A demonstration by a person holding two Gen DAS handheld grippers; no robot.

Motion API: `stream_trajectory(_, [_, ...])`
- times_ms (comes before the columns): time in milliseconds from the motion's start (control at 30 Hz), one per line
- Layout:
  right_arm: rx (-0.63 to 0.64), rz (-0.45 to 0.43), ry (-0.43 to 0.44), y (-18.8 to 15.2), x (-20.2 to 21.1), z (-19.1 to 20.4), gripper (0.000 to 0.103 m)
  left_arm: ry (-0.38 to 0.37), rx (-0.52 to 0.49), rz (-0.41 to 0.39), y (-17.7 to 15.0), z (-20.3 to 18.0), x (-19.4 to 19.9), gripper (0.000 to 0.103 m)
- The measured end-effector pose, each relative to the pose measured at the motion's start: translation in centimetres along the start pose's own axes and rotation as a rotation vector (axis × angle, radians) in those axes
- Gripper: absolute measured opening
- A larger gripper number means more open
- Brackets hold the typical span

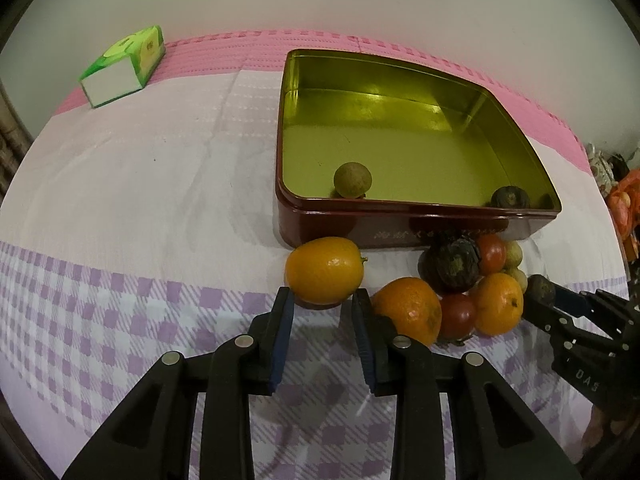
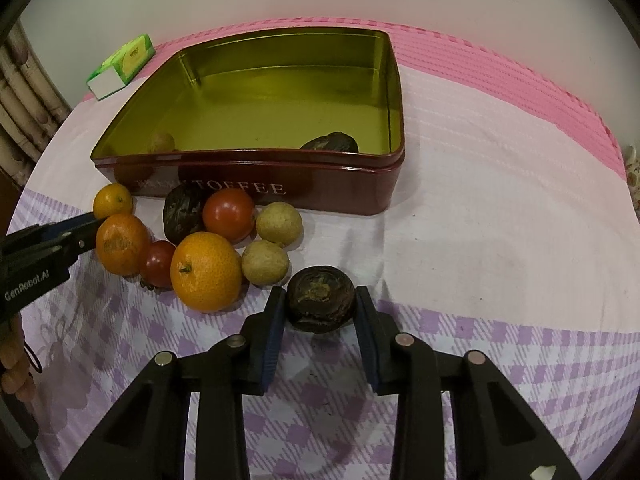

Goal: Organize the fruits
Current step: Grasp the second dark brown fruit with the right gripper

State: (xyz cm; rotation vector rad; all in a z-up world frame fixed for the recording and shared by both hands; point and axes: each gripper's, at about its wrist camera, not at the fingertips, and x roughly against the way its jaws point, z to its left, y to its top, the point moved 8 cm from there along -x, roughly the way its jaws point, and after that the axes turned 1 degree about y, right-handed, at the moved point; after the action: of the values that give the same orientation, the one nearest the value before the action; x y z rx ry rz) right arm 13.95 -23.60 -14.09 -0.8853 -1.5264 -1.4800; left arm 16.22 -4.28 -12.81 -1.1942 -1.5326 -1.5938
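Gripping, left gripper [image 1: 324, 298] pinches the orange [image 1: 325, 270]; right gripper [image 2: 320, 304] pinches the dark fruit [image 2: 321, 305].

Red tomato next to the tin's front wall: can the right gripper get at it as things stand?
Probably not. The right gripper already brackets a dark fruit, and an orange and two pale round fruits sit between it and the tomato.

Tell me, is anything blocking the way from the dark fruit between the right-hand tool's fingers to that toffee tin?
Nothing visible does. The dark fruit sits between the right gripper fingers, with bare cloth up to the tin. Only the tin's front wall must be lifted over; the fruit pile lies off to the left.
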Motion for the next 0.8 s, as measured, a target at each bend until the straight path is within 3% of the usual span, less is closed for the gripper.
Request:
stream_trajectory(333, [0.007, -0.002, -0.01, -0.19, 0.07, 0.17, 0.034, -0.047, 0.017, 0.014, 0.04, 0.6, -0.2, 0.033])
stream_trajectory(800, [0.01, -0.01, -0.017, -0.34, 0.07, 0.17, 0.035, -0.031, 0.002, 0.024, 0.44, 0.11, -0.6, 0.038])
